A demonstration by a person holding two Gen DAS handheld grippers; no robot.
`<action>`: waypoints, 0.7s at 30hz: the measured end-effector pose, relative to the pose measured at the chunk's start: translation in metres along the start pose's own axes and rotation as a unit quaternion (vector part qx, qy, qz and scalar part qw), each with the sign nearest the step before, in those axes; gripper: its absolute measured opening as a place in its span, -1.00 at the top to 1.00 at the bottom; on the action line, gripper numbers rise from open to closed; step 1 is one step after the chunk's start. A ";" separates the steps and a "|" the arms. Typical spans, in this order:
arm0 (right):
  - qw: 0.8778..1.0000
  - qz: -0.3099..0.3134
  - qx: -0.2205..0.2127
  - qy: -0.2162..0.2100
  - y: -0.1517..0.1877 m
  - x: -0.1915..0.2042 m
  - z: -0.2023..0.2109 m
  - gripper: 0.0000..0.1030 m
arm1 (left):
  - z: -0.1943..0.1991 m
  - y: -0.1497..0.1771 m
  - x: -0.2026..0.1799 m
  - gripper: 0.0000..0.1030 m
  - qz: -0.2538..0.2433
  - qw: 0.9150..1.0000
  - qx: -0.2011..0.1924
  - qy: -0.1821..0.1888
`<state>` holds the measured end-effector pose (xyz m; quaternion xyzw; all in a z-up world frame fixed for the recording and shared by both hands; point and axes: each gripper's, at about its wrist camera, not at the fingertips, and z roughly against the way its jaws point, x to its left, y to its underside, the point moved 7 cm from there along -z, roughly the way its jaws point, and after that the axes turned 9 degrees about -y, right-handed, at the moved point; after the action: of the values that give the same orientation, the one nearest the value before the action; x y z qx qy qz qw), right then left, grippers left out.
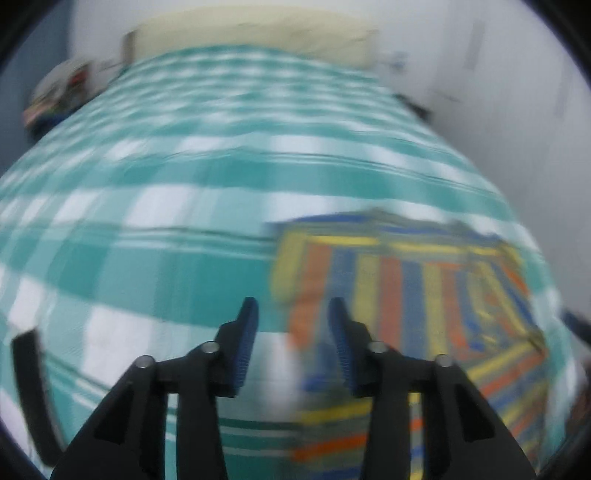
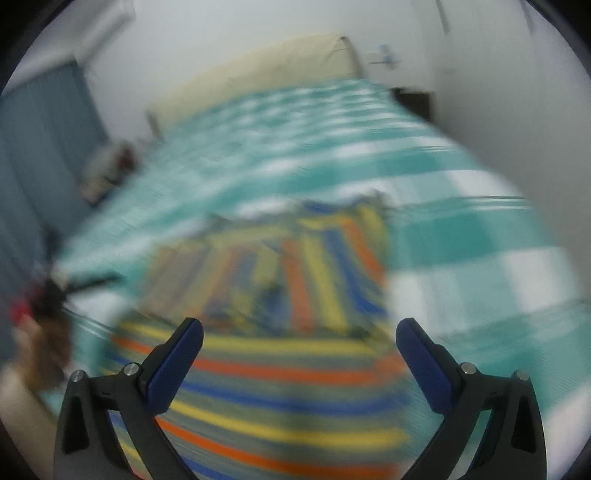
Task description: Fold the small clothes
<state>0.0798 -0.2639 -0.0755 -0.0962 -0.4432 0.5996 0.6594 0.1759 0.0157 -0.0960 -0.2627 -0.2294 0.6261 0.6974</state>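
- Both pairs of blue-padded fingers hold nothing: the left gripper (image 1: 293,314) stands parted with a moderate gap, and the right gripper (image 2: 299,328) is spread wide.
- Between them, a striped garment (image 2: 280,369), banded orange, yellow and blue, lies on a teal-and-white checked bedsheet (image 1: 166,184).
- Heavy blur hides its seams and exact edges, so how far the folding has gone cannot be told; part of it seems laid over itself, since the stripes run two ways.
- My judgement is that the step in hand is reaching for an edge to pinch.
- To do it well, come down low, close on one layer at a corner, and match both grippers so the fold lands square.
- From the left wrist, the cloth sits from 12 to 4 o'clock of the fingers, its left edge just past the right-hand finger.
- From the right wrist, it fills the gap between the fingers and runs on toward 12 o'clock, a little toward 11.
- A cream headboard (image 1: 258,33) closes the far end at 12 o'clock.
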 end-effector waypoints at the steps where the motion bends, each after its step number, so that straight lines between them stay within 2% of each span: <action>1: 1.000 0.000 0.014 -0.013 -0.009 0.001 -0.016 -0.93 | 0.000 0.003 -0.013 -0.02 -0.022 1.000 -0.001 0.010; 2: 0.999 0.003 0.027 -0.021 -0.013 0.001 -0.032 -0.80 | -0.008 0.013 -0.031 -0.12 -0.059 0.998 0.005 0.005; 3: 0.998 0.007 0.059 -0.036 -0.013 0.001 -0.056 -0.69 | -0.024 0.024 -0.036 -0.13 -0.085 0.996 0.025 -0.015; 4: 0.995 0.008 0.087 -0.044 -0.008 -0.002 -0.075 -0.64 | -0.039 0.036 -0.037 -0.12 -0.101 0.993 0.049 -0.039; 5: 0.991 0.010 0.128 -0.033 0.005 -0.011 -0.097 -0.59 | -0.059 0.055 -0.031 -0.17 -0.119 0.987 0.081 -0.072; 6: 0.985 0.022 0.174 0.003 0.022 -0.024 -0.115 -0.42 | -0.058 0.056 -0.027 -0.49 -0.114 0.989 0.058 -0.075; 7: 0.980 0.065 0.185 0.032 0.031 -0.029 -0.121 -0.34 | -0.053 0.056 -0.018 -0.66 -0.105 0.989 0.047 -0.093; 8: 0.979 0.104 0.173 0.042 0.032 -0.023 -0.117 -0.33 | -0.047 0.055 -0.008 -0.79 -0.092 0.988 0.048 -0.112; 10: 0.971 0.133 0.177 0.090 0.035 -0.015 -0.099 -0.44 | -0.027 0.054 0.004 -0.73 -0.069 0.992 0.046 -0.098; 11: 0.972 0.135 0.167 0.092 0.036 -0.009 -0.086 -0.44 | -0.018 0.055 0.005 -0.72 -0.067 0.992 0.045 -0.093; 13: 0.976 0.135 0.160 0.057 0.043 0.004 -0.063 -0.45 | 0.010 0.065 -0.004 -0.73 -0.078 0.994 0.044 -0.066; 14: 0.976 0.133 0.167 0.053 0.053 0.008 -0.050 -0.45 | 0.024 0.075 -0.013 -0.75 -0.092 0.994 0.045 -0.047; 17: 0.969 0.137 0.201 0.045 0.090 0.014 -0.021 -0.46 | 0.056 0.134 -0.040 -0.83 -0.156 0.985 0.071 -0.010; 18: 0.965 0.138 0.219 0.043 0.109 0.014 -0.013 -0.46 | 0.060 0.167 -0.051 -0.83 -0.181 0.978 0.098 -0.008; 19: 0.958 0.139 0.244 0.047 0.133 0.011 -0.005 -0.46 | 0.062 0.202 -0.057 -0.84 -0.203 0.971 0.129 -0.015; 20: 0.951 0.152 0.261 0.066 0.159 0.006 0.007 -0.51 | 0.066 0.218 -0.056 -0.86 -0.211 0.968 0.132 -0.025; 21: 0.945 0.172 0.263 0.088 0.176 0.004 0.019 -0.56 | 0.079 0.234 -0.053 -0.86 -0.216 0.969 0.112 -0.039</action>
<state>-0.0584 -0.2224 -0.1784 -0.0469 -0.1864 0.7884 0.5844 -0.0578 -0.0126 -0.1886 -0.1027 -0.2357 0.4923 0.8316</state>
